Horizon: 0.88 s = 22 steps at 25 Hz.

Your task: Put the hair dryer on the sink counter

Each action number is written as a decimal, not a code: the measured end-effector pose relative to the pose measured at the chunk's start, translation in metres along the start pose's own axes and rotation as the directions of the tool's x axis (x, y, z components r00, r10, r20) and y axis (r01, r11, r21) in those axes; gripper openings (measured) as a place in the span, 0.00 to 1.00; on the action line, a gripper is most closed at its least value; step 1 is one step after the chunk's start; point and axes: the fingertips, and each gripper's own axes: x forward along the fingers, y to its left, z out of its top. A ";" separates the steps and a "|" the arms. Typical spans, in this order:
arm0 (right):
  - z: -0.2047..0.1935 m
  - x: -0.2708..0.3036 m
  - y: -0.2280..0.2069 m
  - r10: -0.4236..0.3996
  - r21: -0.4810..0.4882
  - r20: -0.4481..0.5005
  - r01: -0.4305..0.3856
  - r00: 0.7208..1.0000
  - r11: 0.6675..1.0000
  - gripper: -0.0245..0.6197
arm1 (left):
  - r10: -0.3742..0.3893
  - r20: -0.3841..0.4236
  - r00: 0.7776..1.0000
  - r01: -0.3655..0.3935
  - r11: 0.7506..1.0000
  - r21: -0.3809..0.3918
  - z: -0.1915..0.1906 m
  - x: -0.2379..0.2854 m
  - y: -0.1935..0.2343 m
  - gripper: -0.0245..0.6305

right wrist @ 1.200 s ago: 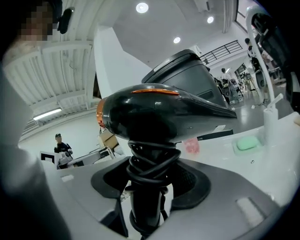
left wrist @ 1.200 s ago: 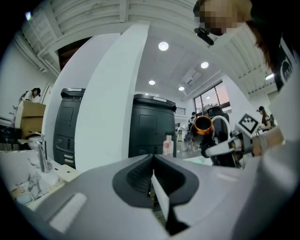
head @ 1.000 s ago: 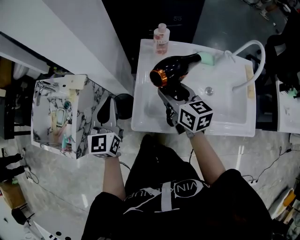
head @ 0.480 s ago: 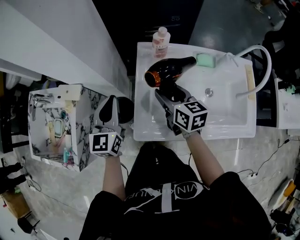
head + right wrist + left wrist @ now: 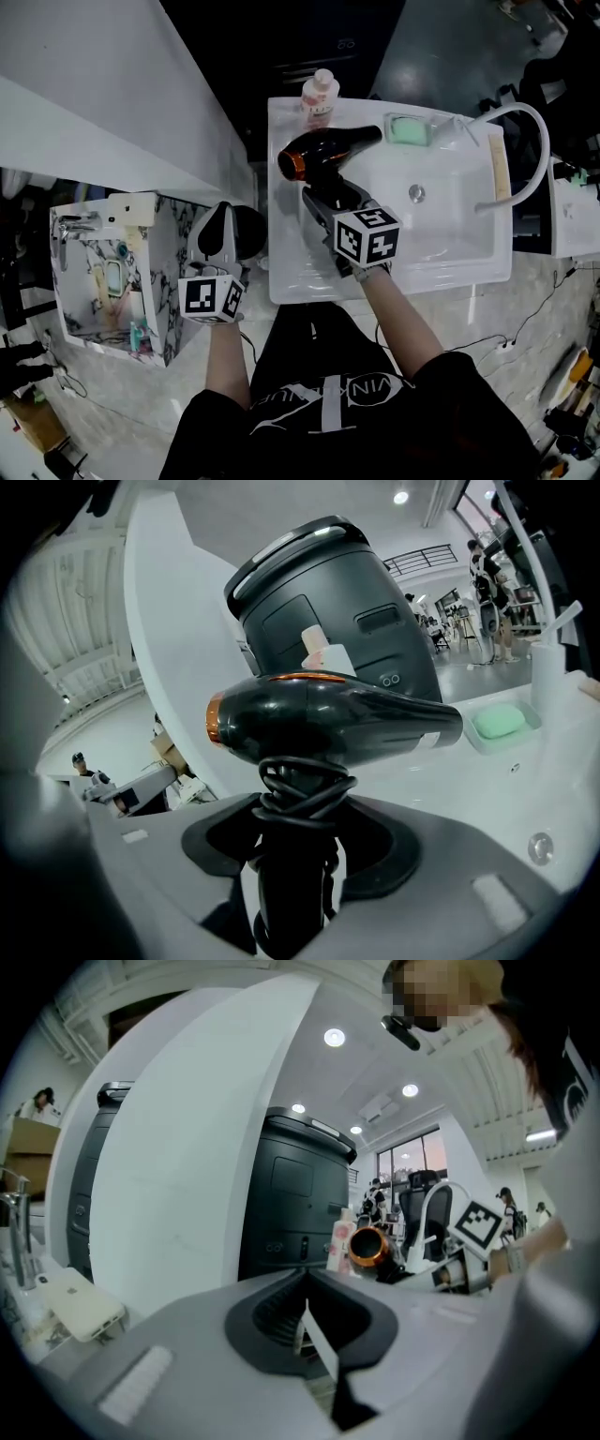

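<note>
The black hair dryer [image 5: 322, 152] with a copper ring at its nozzle is over the back left of the white sink counter [image 5: 289, 274], nozzle to the left. My right gripper [image 5: 325, 194] is shut on its handle, which has the cord wound round it. In the right gripper view the hair dryer [image 5: 328, 726] stands straight up out of the right gripper [image 5: 291, 892]. Whether it touches the counter I cannot tell. My left gripper [image 5: 225, 228] hangs left of the sink, shut and empty; in its own view the left gripper [image 5: 314, 1335] holds nothing and the hair dryer [image 5: 367, 1247] shows beyond.
A pink bottle [image 5: 319, 94] stands at the counter's back edge just behind the dryer. A green soap [image 5: 410, 129] lies in a dish at the back, and a white faucet hose [image 5: 525, 141] arches on the right. A marble-patterned box [image 5: 103, 277] stands at the left.
My right gripper has carried the hair dryer leftward and a little farther back, toward the pink bottle. The left gripper has stayed about where it was.
</note>
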 end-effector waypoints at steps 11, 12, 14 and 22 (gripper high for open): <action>-0.009 0.028 -0.013 -0.063 0.002 -0.058 0.063 0.996 0.998 0.44 | 0.000 -0.021 1.000 0.000 1.000 -0.020 -0.010 0.014 0.008 0.04; -0.010 0.030 -0.013 -0.068 0.002 -0.061 0.068 0.996 0.998 0.44 | -0.001 -0.022 1.000 0.001 1.000 -0.021 -0.010 0.015 0.009 0.04; -0.012 0.034 -0.013 -0.073 0.003 -0.064 0.073 0.995 0.997 0.44 | -0.002 -0.026 1.000 0.002 1.000 -0.025 -0.013 0.016 0.012 0.04; -0.009 0.048 -0.015 -0.088 0.005 -0.064 0.088 0.994 0.996 0.44 | -0.008 -0.042 0.999 0.007 1.000 -0.021 -0.017 0.020 0.014 0.04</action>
